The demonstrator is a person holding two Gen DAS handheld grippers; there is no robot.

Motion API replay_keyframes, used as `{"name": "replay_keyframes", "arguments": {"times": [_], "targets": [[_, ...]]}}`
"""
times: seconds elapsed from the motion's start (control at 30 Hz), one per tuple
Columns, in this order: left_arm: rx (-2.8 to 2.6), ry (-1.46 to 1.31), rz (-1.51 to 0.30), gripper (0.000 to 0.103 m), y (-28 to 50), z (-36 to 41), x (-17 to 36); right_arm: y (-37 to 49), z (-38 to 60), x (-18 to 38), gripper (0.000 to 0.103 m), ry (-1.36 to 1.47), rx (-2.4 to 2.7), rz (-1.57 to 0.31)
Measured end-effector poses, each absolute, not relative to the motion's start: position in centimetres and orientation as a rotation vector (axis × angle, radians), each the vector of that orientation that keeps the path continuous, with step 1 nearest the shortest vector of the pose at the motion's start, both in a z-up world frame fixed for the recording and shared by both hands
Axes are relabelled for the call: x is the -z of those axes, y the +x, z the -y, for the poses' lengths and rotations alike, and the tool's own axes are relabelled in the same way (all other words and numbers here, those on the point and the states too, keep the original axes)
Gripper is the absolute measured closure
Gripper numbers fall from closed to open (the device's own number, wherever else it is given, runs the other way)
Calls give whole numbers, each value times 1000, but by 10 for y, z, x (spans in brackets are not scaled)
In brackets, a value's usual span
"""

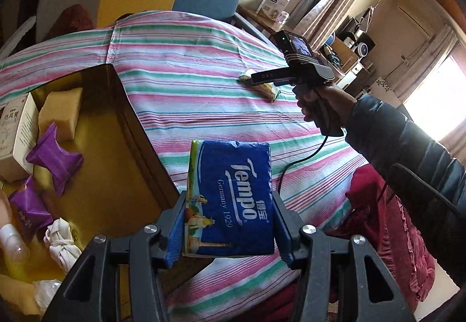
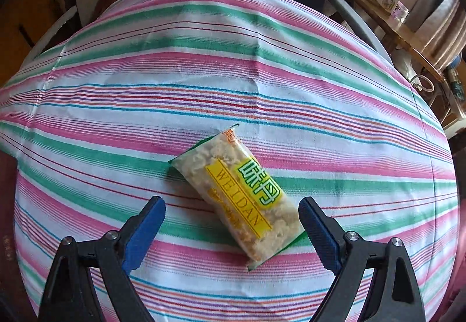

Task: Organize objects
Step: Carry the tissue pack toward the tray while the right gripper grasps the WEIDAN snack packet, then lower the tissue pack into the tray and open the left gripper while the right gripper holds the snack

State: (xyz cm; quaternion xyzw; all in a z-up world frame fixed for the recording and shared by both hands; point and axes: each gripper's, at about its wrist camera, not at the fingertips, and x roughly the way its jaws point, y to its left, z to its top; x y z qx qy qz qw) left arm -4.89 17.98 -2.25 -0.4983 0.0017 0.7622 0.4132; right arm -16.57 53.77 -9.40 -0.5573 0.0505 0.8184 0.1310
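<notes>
The blue rectangular tissue pack (image 1: 233, 194) bears white lettering. The clear plastic snack packet (image 2: 241, 194) has yellow-green labelling. The cotton tablecloth (image 2: 116, 106) is striped pink, green and white.

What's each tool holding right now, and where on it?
The left tool grips the tissue pack across its lower end. The right tool is open over the snack packet, holding nothing.

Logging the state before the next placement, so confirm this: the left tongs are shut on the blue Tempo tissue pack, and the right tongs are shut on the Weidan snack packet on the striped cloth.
Not quite. The right tongs are open, straddling the Weidan snack packet lying on the striped cloth, as the right wrist view shows. The left tongs are indeed shut on the blue Tempo tissue pack.
</notes>
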Motion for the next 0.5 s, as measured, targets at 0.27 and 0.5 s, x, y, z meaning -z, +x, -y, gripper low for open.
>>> {"name": "replay_keyframes", "arguments": {"times": [0.27,0.5], "targets": [[-1901,-1249,10,50,-44,-178,19,-168,-540,101,57,-1628,-2405,-154],[-1935,-1221,25,50,-38,-160,13,-137,-502,98,61,-1716,-2416,-212]]}}
